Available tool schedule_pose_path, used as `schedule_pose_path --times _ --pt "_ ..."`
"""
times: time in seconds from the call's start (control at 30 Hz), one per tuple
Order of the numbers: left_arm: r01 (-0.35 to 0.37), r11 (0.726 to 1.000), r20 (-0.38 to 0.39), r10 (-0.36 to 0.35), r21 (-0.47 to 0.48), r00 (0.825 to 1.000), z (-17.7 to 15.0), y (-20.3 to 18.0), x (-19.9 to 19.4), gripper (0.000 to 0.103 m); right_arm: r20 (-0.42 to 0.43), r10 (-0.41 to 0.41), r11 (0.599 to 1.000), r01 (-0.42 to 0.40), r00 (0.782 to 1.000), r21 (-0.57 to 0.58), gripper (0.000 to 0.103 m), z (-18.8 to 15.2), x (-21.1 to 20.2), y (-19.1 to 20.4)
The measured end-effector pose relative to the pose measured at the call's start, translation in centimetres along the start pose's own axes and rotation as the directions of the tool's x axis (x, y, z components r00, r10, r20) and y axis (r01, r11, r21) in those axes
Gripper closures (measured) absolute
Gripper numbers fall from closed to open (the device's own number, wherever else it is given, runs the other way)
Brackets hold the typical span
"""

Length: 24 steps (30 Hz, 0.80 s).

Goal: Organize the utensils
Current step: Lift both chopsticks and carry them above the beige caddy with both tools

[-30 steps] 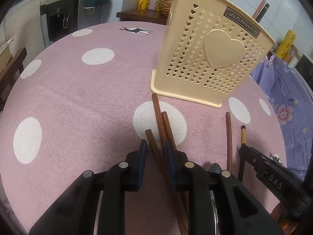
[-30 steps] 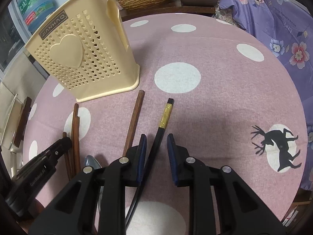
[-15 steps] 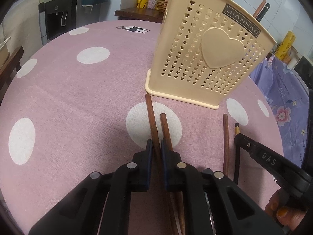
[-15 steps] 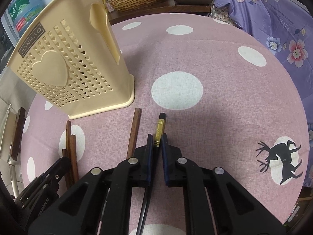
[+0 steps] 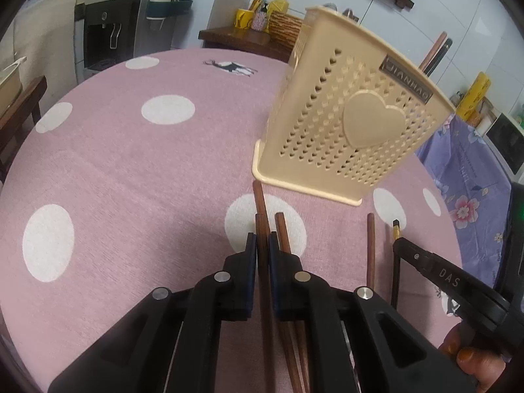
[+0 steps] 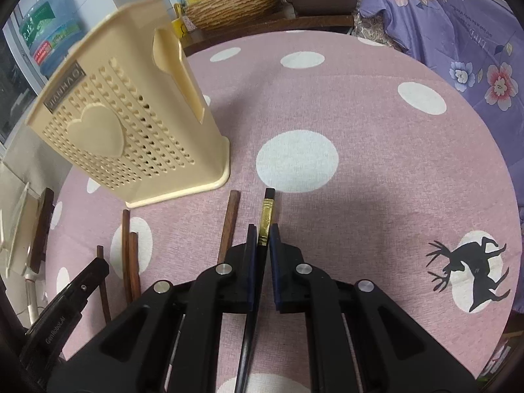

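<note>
tablecloth (image 6: 360,124): looking like matt woven cloth, pink with white dots, slightly rough under my tools
utensil holder (image 5: 344,137): showing as smooth cream plastic, faintly glossy, pierced with small hearts
brown chopstick (image 5: 262,226): looking like dark wood, satin-smooth, sitting between my left gripper's (image 5: 259,245) pads
black chopstick (image 6: 267,219): appearing glossy black with a shiny gold band, sitting in my right gripper (image 6: 260,239)
gripper bodies: reading as matt black plastic with bright metal screws
floral cover (image 6: 458,32): looking like soft purple cloth

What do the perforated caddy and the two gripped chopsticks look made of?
Caddy: moulded beige plastic, matte, heart cut-outs. Chopstick in left gripper: reddish-brown, probably wood, dull finish. Chopstick in right gripper: glossy black with a gold band; lacquer or plastic, unclear.
</note>
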<state>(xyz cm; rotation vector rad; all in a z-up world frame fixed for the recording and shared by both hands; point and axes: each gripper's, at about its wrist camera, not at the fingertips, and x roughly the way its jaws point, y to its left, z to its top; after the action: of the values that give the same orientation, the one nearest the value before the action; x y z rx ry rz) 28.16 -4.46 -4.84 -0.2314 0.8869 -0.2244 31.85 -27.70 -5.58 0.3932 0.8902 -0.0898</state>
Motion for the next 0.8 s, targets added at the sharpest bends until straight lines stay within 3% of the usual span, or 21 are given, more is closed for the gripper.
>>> schedule_pose_path --times 0.3,0.8 --pt "0.012 0.999 0.128 -0.018 0.041 0.992 2.3 -0.5 -4.5 0.095 0.152 0.043 0.997 -0.033 0.987 -0.071 0.095 1.4 -5.8 0.6" --pt "-0.033 0.991 0.338 -0.012 0.127 0.941 6.4 -1.0 -12.2 0.095 0.334 0.114 0.986 -0.064 0.936 -0.155 0.095 4.1 -15.6 0.5"
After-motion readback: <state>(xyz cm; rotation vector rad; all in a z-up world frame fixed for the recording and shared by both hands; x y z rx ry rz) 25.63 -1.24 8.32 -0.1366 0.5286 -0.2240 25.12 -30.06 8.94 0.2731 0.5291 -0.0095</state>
